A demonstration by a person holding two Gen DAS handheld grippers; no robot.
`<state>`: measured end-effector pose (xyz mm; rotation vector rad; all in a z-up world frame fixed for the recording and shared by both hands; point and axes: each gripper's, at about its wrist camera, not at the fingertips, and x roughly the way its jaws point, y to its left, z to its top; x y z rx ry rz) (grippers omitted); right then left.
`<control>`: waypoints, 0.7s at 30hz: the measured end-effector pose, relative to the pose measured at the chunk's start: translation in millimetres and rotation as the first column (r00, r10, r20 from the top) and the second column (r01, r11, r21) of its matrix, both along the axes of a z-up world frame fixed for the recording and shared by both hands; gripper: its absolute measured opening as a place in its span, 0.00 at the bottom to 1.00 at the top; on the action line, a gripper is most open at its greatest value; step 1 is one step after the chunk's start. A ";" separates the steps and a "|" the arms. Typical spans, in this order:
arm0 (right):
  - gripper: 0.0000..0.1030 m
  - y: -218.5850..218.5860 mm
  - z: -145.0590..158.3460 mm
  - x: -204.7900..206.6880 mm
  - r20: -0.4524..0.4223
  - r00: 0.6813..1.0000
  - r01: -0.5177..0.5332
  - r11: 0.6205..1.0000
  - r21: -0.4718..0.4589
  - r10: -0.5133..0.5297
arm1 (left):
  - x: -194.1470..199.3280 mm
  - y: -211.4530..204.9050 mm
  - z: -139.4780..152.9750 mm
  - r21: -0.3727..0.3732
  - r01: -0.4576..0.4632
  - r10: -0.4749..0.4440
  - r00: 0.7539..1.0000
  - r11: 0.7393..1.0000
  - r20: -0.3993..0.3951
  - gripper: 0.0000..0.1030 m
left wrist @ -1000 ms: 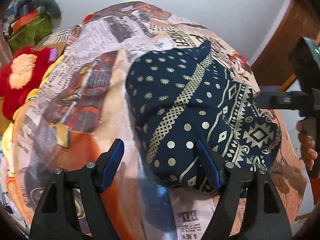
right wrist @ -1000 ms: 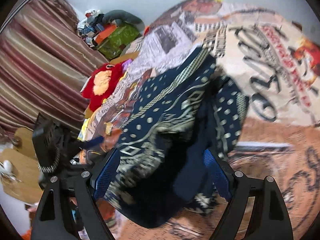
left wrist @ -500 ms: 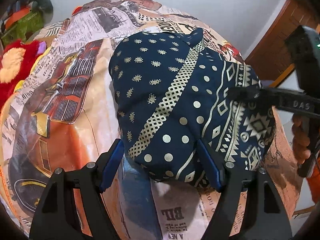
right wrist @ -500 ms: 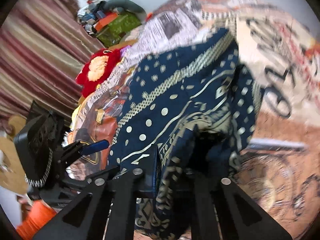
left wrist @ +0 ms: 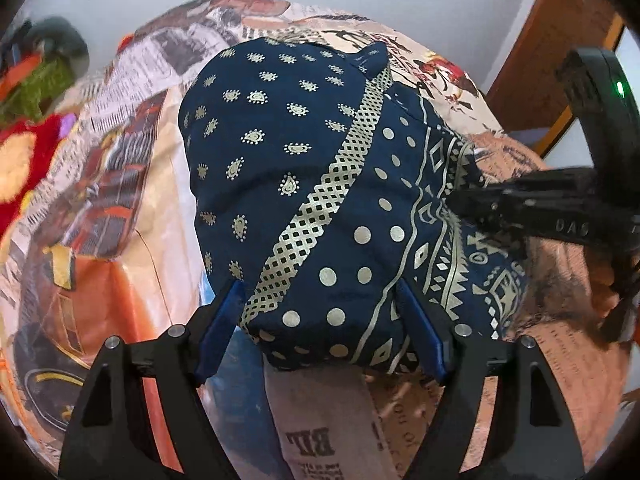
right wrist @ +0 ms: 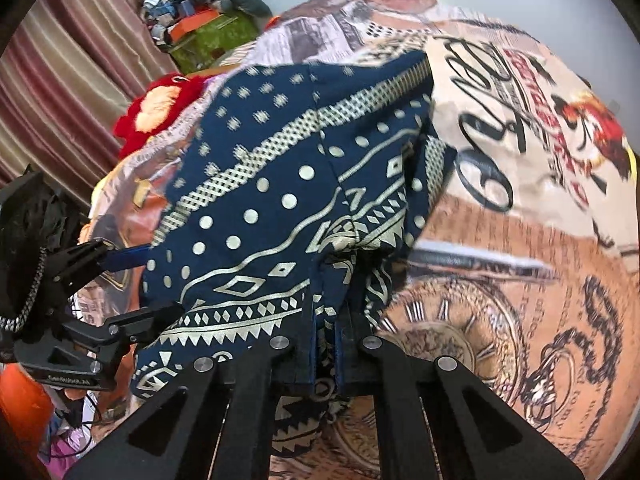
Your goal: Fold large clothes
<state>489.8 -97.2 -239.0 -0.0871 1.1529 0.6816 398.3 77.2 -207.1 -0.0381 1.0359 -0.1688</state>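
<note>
A navy garment (left wrist: 320, 180) with gold dots and borders lies folded into a bundle on the printed bed cover (left wrist: 120, 200). My left gripper (left wrist: 318, 286) straddles its near edge, and its jaws are opening, with the cloth between the blue pads but not pinched. In the right wrist view my right gripper (right wrist: 326, 312) is shut on a bunched fold of the garment (right wrist: 280, 200) at its patterned border. The right gripper's fingers (left wrist: 472, 200) also show from the side, biting the bundle's right edge. The left gripper (right wrist: 136, 288) shows at the left of the right wrist view.
A red plush toy (right wrist: 160, 108) and a green box (right wrist: 212, 40) piled with clutter sit beyond the bed's far side, by a striped curtain (right wrist: 60, 80). A wooden door frame (left wrist: 540, 60) stands at the right. A person's hand (left wrist: 600, 280) holds the right gripper.
The right gripper closed on a fold of the garment and sank with it. The left gripper moved in over the bundle's near edge, so the garment fills more of its view.
</note>
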 end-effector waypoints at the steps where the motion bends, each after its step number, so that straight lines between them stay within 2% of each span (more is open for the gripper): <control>1: 0.04 -2.1 -0.7 0.7 -0.002 1.000 0.004 1.000 0.006 -0.004 | -1.2 0.8 -0.7 -0.001 -0.002 0.002 1.000 1.000 0.001 0.75; 4: 0.04 -4.7 -0.5 -0.2 -0.001 1.000 0.001 1.000 0.008 -0.001 | -6.6 11.4 2.1 -0.041 -0.014 0.013 1.000 0.999 -0.027 0.75; 8: 0.04 -9.3 7.6 -13.0 0.041 0.998 -0.038 0.999 -0.022 0.039 | -22.1 32.0 19.3 -0.085 -0.014 0.011 1.000 0.996 -0.026 0.75; 12: 0.04 -12.8 23.2 -23.8 0.087 0.993 -0.080 0.995 -0.051 0.084 | -33.2 54.9 46.8 -0.010 -0.048 0.049 0.998 0.999 0.036 0.75; 14: 0.04 -11.4 35.2 -25.0 0.102 0.989 -0.098 0.993 -0.061 0.104 | -32.1 65.3 57.8 0.005 -0.061 0.060 0.996 0.998 0.071 0.75; 17: 0.12 -6.9 54.5 -20.9 0.136 0.985 -0.096 0.992 -0.082 0.106 | -17.0 78.7 66.8 0.018 -0.092 0.090 0.991 0.996 0.099 0.75; 18: 0.24 -6.2 60.6 -18.0 0.147 0.984 -0.088 0.993 -0.078 0.099 | -10.1 81.2 66.4 0.014 -0.095 0.093 0.991 0.995 0.096 0.75; 19: 0.50 -5.9 65.5 -15.1 0.157 0.984 -0.077 0.995 -0.069 0.087 | -0.1 83.5 64.1 0.003 -0.092 0.091 0.992 0.996 0.086 0.75; 20: 0.65 -6.4 71.6 -10.7 0.176 0.983 -0.053 0.998 -0.047 0.060 | 6.7 84.9 61.0 -0.012 -0.088 0.088 0.993 0.996 0.076 0.75; 21: 0.84 -8.8 76.8 -7.0 0.201 0.979 -0.023 1.000 -0.018 0.026 | 16.8 87.6 56.1 -0.046 -0.080 0.083 0.995 0.996 0.062 0.75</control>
